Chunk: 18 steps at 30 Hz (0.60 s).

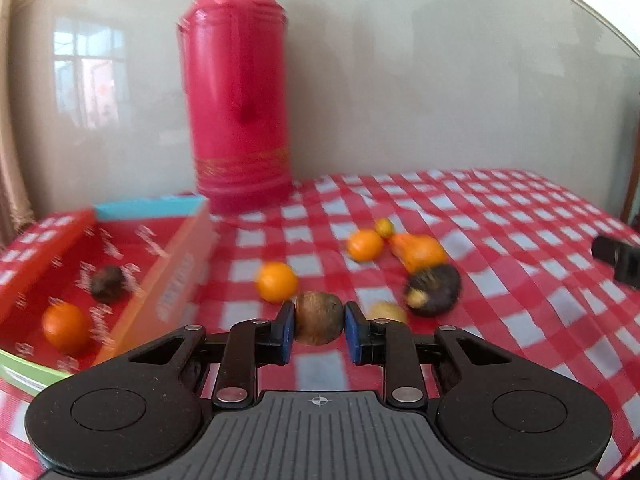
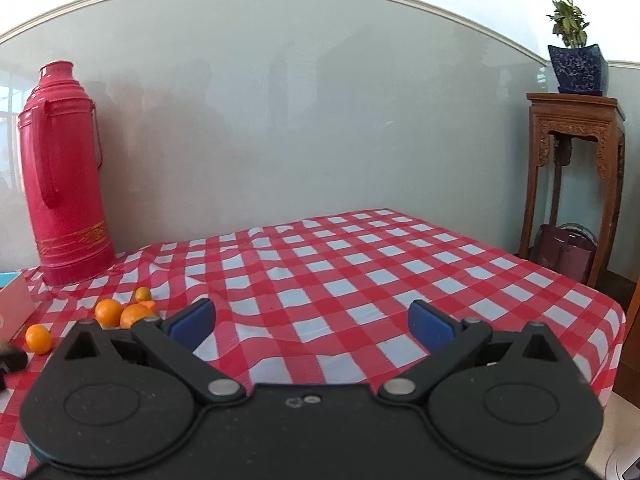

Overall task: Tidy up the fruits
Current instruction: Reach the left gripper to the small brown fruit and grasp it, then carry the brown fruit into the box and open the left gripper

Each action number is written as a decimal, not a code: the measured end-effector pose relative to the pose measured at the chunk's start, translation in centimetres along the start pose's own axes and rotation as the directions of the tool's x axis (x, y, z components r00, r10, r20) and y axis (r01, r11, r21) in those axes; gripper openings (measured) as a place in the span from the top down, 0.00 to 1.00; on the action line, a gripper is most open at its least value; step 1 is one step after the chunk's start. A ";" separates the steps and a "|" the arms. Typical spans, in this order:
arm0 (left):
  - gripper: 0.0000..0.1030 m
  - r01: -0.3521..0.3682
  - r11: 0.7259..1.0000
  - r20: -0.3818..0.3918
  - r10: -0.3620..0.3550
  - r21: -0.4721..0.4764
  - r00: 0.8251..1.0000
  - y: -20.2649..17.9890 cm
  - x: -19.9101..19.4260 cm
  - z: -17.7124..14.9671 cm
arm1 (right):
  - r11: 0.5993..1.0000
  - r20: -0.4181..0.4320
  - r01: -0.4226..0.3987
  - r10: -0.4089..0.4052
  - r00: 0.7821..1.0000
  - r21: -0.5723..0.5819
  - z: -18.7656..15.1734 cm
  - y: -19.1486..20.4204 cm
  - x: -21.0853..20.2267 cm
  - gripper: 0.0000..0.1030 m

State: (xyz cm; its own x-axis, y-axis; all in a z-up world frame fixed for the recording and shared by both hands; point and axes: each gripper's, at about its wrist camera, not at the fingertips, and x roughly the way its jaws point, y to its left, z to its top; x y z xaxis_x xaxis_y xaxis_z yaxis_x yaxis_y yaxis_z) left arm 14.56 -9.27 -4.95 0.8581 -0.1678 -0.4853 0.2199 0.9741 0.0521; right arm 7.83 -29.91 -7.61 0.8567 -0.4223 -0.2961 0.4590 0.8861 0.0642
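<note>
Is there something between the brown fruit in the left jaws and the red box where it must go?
Nothing visible blocks it. The brown fruit is held in the left gripper; the red box lies open to its left, and only the near box wall must be cleared.

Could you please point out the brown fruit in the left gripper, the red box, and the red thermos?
brown fruit (image 1: pixel 319 317), left wrist view, its front face between the pads.
red box (image 1: pixel 182 280), left wrist view, its orange side wall.
red thermos (image 1: pixel 240 92), left wrist view, mid body.

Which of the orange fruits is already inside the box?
The orange in the red box, beside a dark fruit; the others lie on the checked cloth.
</note>
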 end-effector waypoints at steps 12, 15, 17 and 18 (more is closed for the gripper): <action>0.74 -0.248 0.965 0.012 0.250 -0.087 0.968 9.1 -1.4 0.7 | 0.994 0.008 -0.075 0.076 0.997 -0.077 -0.6 3.4 -0.6 0.06; 0.74 -0.309 0.942 -0.021 0.309 -0.133 0.951 11.7 -1.1 0.1 | 0.992 0.005 -0.089 0.090 0.996 -0.094 -0.8 4.2 -0.7 0.06; 0.74 -0.341 0.927 -0.041 0.339 -0.159 0.940 13.1 -0.9 -0.4 | 0.990 0.003 -0.095 0.096 0.995 -0.100 -0.9 4.5 -0.7 0.06; 0.74 -0.355 0.919 -0.052 0.352 -0.170 0.935 13.8 -0.8 -0.6 | 0.990 0.002 -0.099 0.100 0.995 -0.101 -0.9 4.6 -0.7 0.06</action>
State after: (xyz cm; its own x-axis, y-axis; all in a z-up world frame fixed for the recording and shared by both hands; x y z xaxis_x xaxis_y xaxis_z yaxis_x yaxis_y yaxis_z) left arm 16.65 4.45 -4.35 0.8552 0.1937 -0.4807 -0.1819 0.9807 0.0716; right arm 9.14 -25.38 -7.99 0.8986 -0.3324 -0.2865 0.3459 0.9383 -0.0037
